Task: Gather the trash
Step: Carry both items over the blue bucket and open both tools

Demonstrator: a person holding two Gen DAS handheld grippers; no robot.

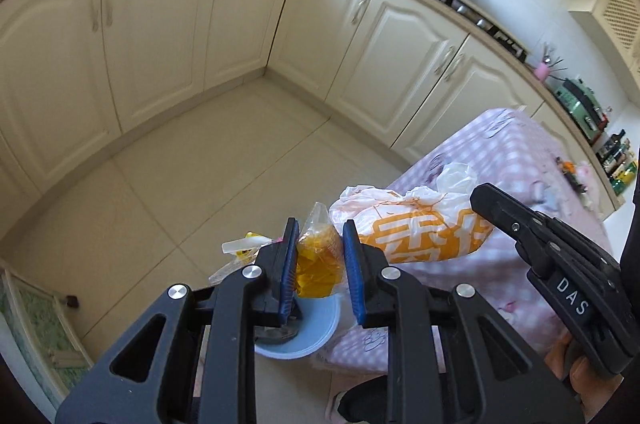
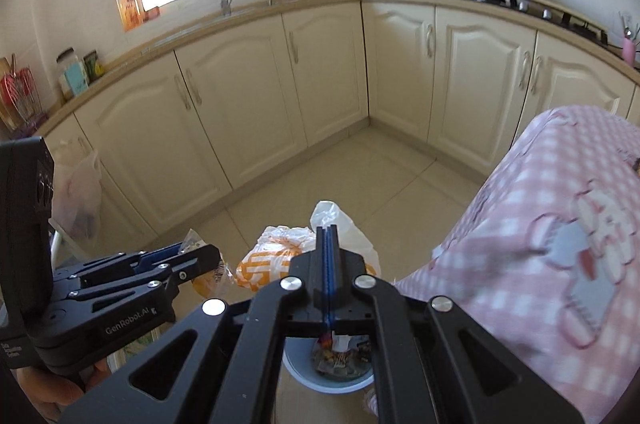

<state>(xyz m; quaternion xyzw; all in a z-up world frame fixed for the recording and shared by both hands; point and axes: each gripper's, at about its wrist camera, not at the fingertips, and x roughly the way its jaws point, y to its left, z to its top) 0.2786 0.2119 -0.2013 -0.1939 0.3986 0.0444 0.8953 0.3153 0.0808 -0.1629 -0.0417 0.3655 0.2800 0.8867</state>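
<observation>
Cream kitchen cabinets (image 2: 256, 112) wrap around the corner of a pale tiled floor (image 1: 192, 184), and a table under a pink checked cloth (image 2: 532, 224) juts in from the right. Below the table's near edge stands a round light-blue bin (image 1: 320, 328) with printed wrappers (image 2: 340, 356) lying in its bottom.

A white plastic bag with bold orange lettering (image 1: 416, 228) hangs above the bin, close beside the cloth's edge; it bulges full, its long axis runs roughly level in the left wrist view, and its crumpled white neck points up toward the table. The right gripper (image 2: 327, 236) has its blue pads pressed flat together (whether a fold of that bag is pinched there I cannot tell, though the tips overlap it).

Smaller is the clear bag of yellow-orange contents (image 1: 318, 256), hanging upright, sealed tip at the top and its bulk drooping toward the bin. The left gripper (image 1: 320, 248) holds it, its blue pads partly apart and set on either side of the bag. A small yellow-and-white wrapper (image 1: 244, 246) shows just left of those fingers.
</observation>
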